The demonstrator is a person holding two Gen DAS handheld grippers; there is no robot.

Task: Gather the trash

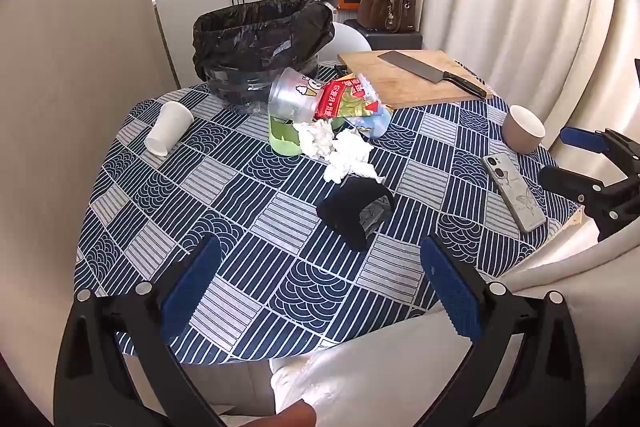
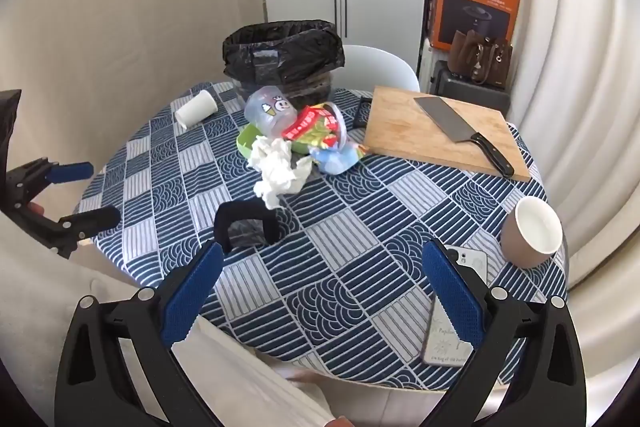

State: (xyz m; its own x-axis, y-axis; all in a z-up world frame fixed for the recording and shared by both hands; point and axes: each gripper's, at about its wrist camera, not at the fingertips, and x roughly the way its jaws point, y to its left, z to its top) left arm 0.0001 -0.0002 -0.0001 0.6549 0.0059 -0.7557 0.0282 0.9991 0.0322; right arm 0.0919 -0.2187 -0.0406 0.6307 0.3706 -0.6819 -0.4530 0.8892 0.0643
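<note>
Trash (image 1: 320, 115) lying heaped just in front of the black-lined bin (image 1: 262, 39) in the left wrist view: clear cup, snack wrapper, crumpled tissues (image 1: 344, 151), with a white paper cup (image 1: 168, 127) tipped over off to the bin's left; left gripper (image 1: 320, 291) hanging spread wide and empty, well short of the bin. Showing the same heap before the bin in the right wrist view, right gripper (image 2: 324, 295) likewise gaping, holding nothing; probably best starting with the tissues nearest the grippers, pinching low, steering clear of the cleaver (image 2: 460, 131) on its board to the bin's right.

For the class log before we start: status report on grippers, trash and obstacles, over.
Left gripper and right gripper open, empty. Crumpled tissues, wrappers, plastic cup heaped beside bin. Phone, knife close by.
</note>
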